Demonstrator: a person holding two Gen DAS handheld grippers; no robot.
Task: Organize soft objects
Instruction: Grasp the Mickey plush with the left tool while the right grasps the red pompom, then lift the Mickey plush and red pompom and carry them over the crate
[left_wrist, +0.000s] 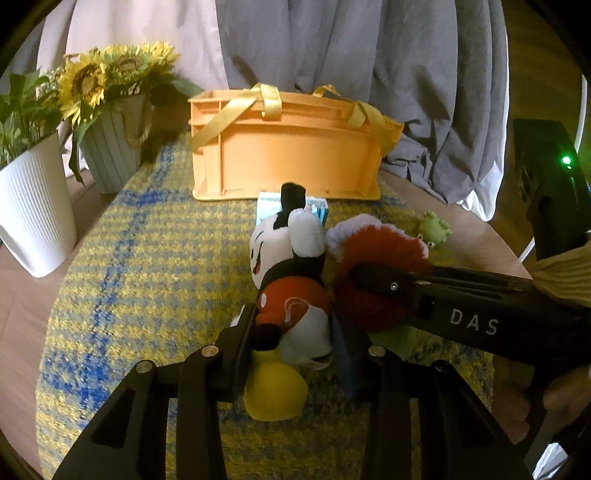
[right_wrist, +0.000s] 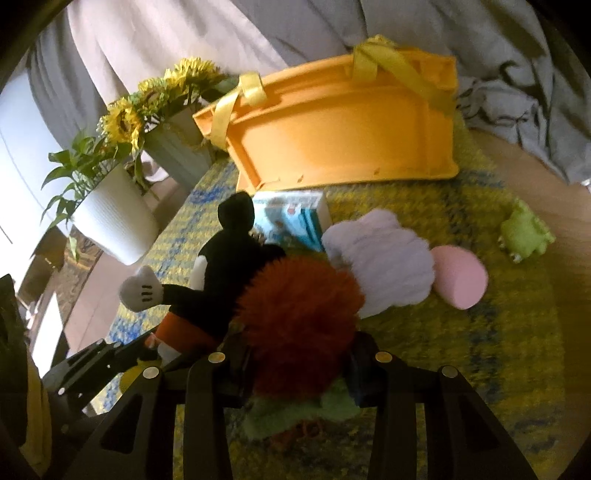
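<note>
My left gripper (left_wrist: 293, 325) is shut on a Mickey Mouse plush (left_wrist: 295, 291) at its red shorts, on the yellow-blue rug (left_wrist: 147, 258). The plush also shows in the right wrist view (right_wrist: 218, 280). My right gripper (right_wrist: 299, 362) is shut on a red fluffy plush (right_wrist: 299, 317) with a green fuzzy part below; it shows in the left wrist view (left_wrist: 373, 295) beside Mickey. A lilac fluffy toy (right_wrist: 384, 254), a pink round piece (right_wrist: 460, 282) and a small green frog toy (right_wrist: 524, 232) lie to the right. An orange crate (left_wrist: 284, 147) with yellow ribbon handles stands behind.
A light blue printed box (right_wrist: 291, 218) lies in front of the crate. A white ribbed plant pot (left_wrist: 33, 210) and a grey pot with sunflowers (left_wrist: 110, 158) stand at the left. Grey cloth (left_wrist: 406, 74) hangs behind. Wooden floor (left_wrist: 22, 295) borders the rug.
</note>
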